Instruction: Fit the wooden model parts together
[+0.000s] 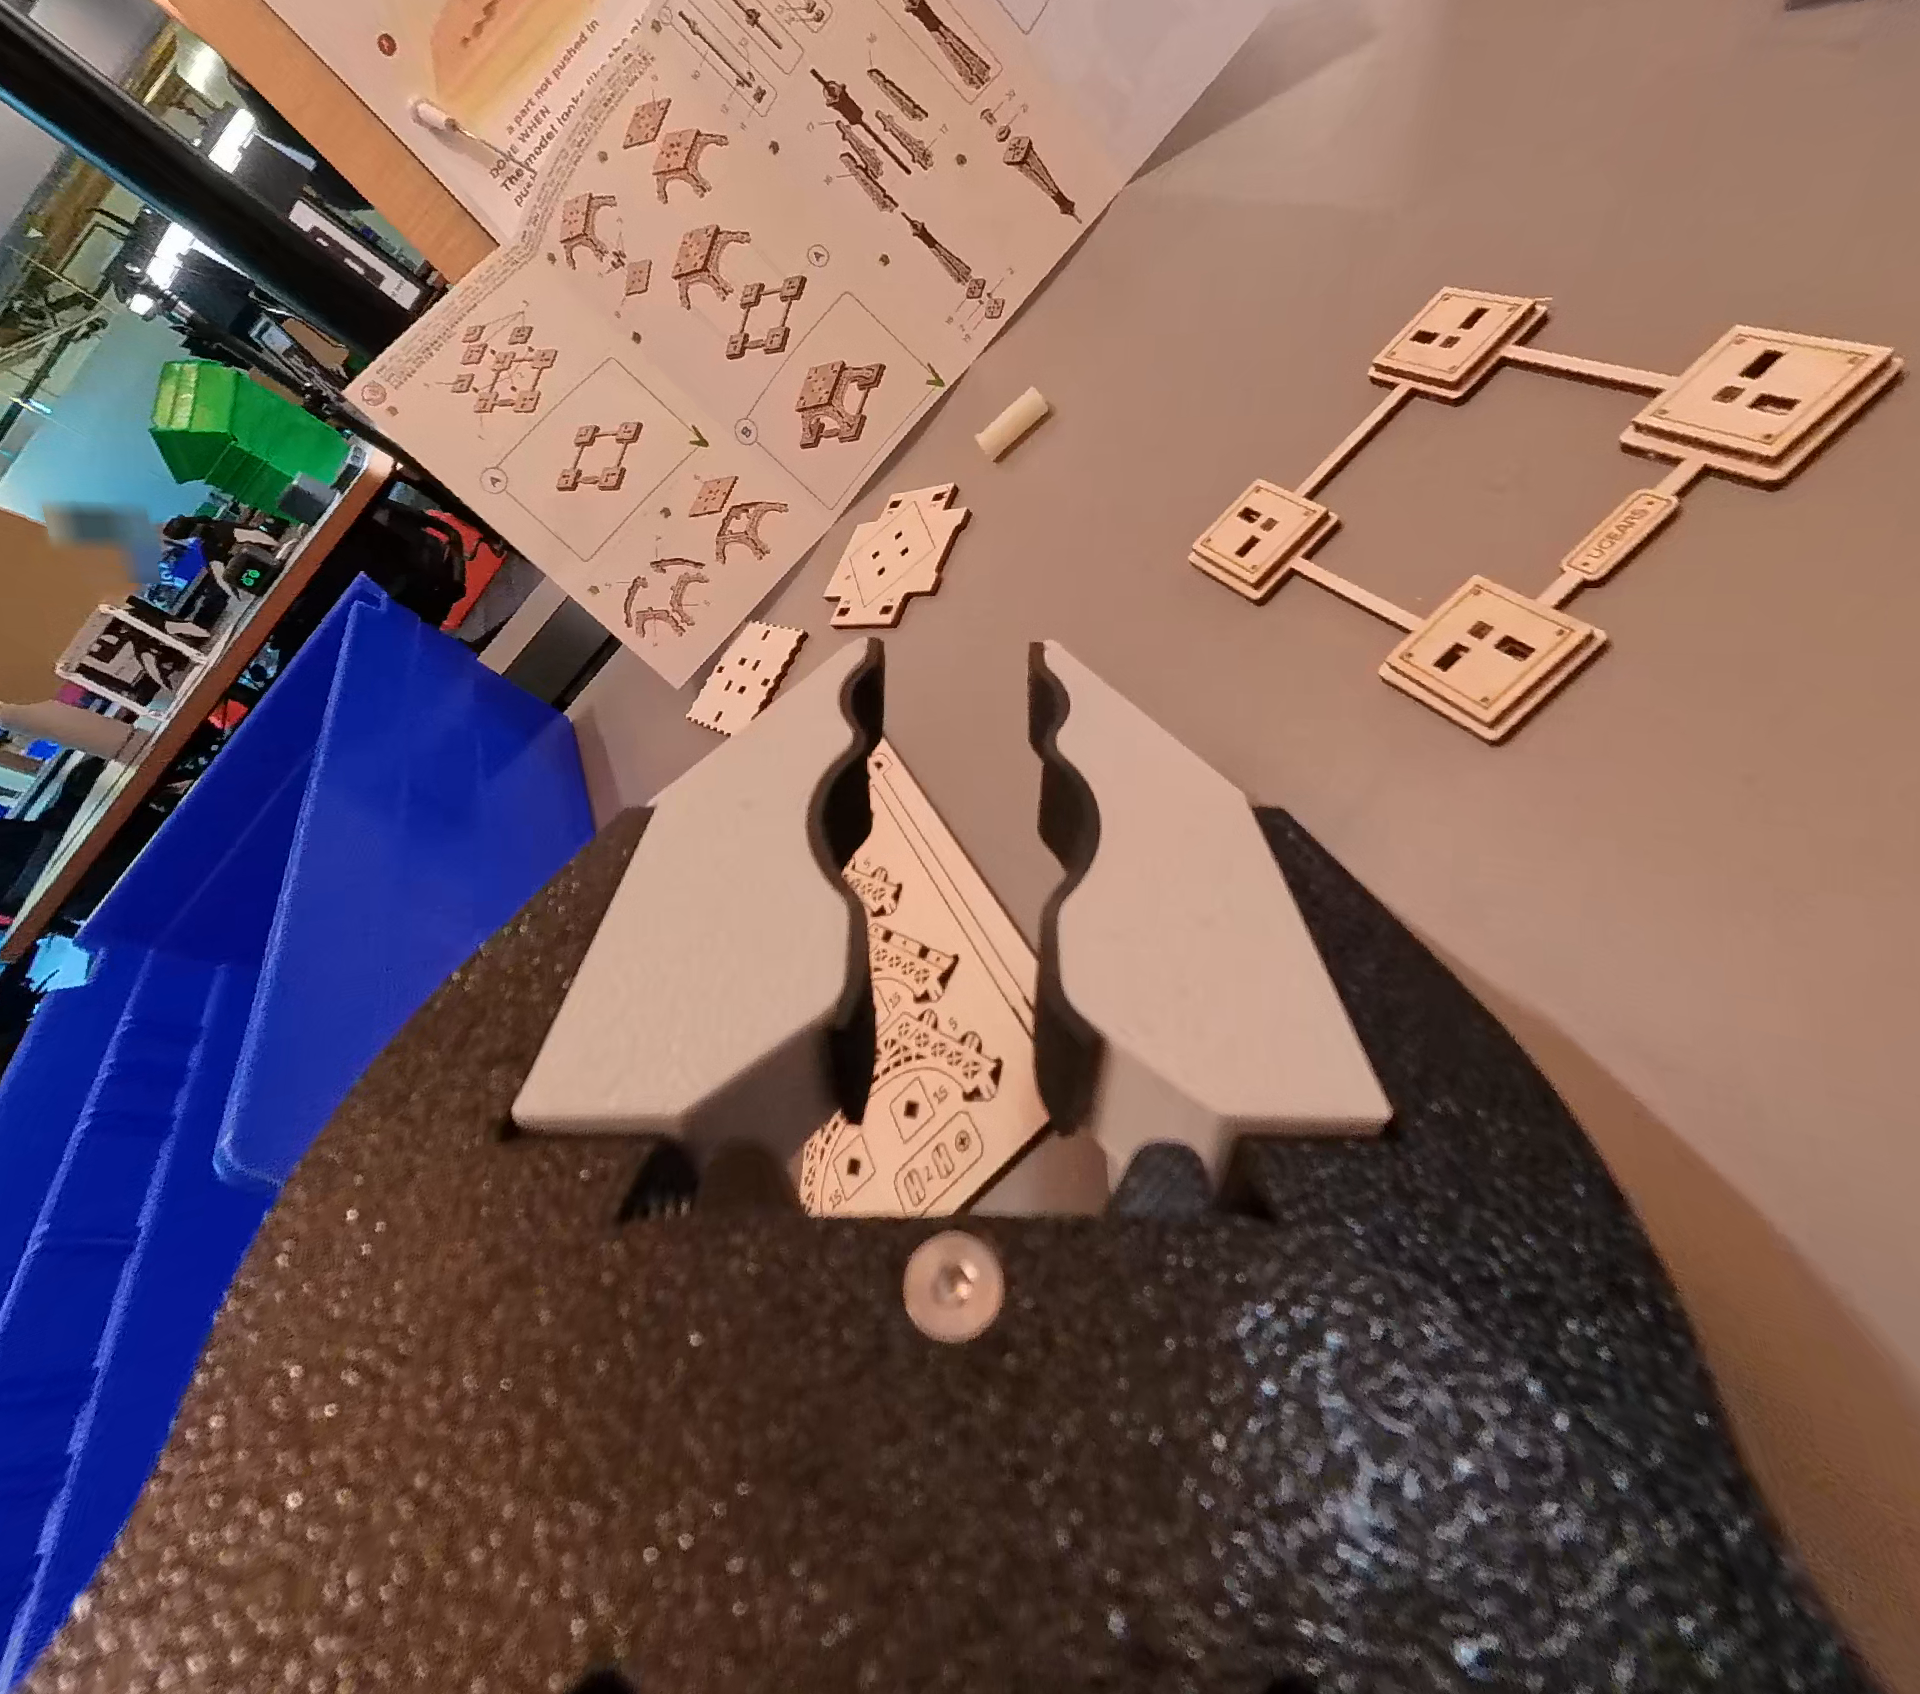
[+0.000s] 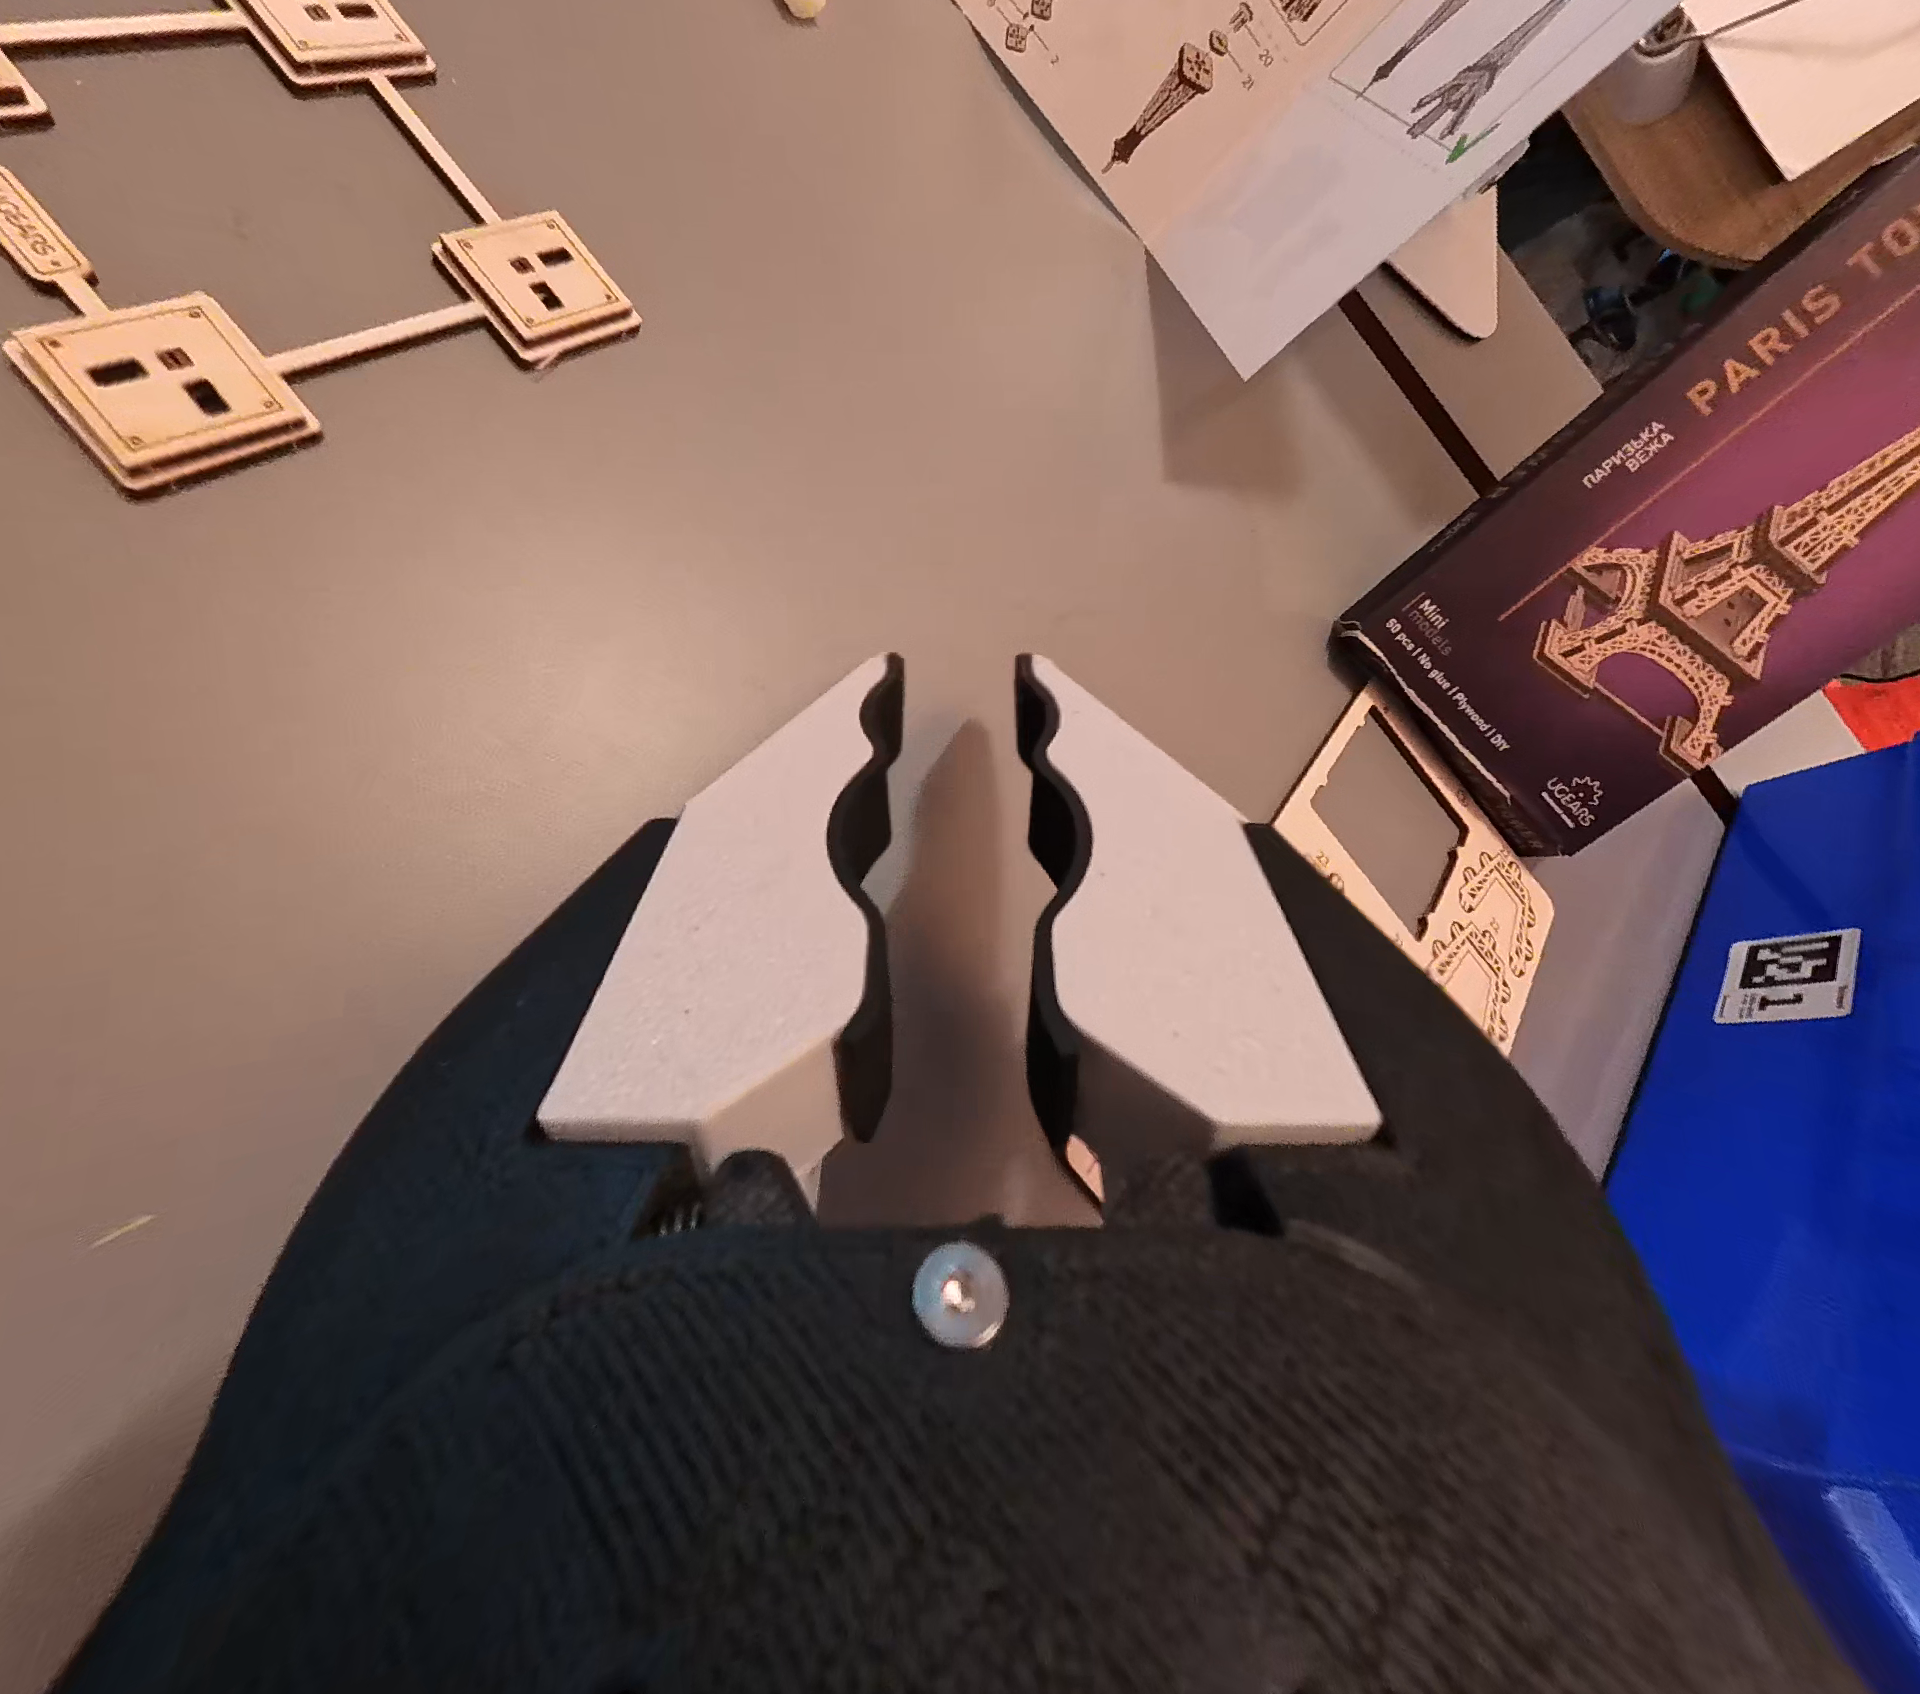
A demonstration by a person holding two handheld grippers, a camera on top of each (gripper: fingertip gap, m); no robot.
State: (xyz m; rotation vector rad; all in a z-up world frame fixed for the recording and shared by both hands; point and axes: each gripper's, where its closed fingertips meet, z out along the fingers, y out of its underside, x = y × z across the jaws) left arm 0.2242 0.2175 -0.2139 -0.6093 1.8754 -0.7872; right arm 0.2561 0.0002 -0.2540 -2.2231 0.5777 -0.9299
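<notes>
We see the square wooden base frame [image 1: 1538, 501] lying flat on the grey bench [image 1: 1558, 969], four slotted corner pads joined by thin bars.

Our left hand-held gripper [image 1: 956, 657] is spread above a laser-cut plywood sheet [image 1: 925, 1021]; our right hand-held gripper [image 2: 958, 668] is slightly parted and pinches nothing. Near the frame lie a cross-shaped plate [image 1: 899, 558], a small toothed plate [image 1: 748, 676], a white peg [image 1: 1013, 423], the instruction sheet [image 1: 748, 117], and the kit box [image 2: 1683, 595]. A blue bin [image 1: 260, 969] stands at the left.
</notes>
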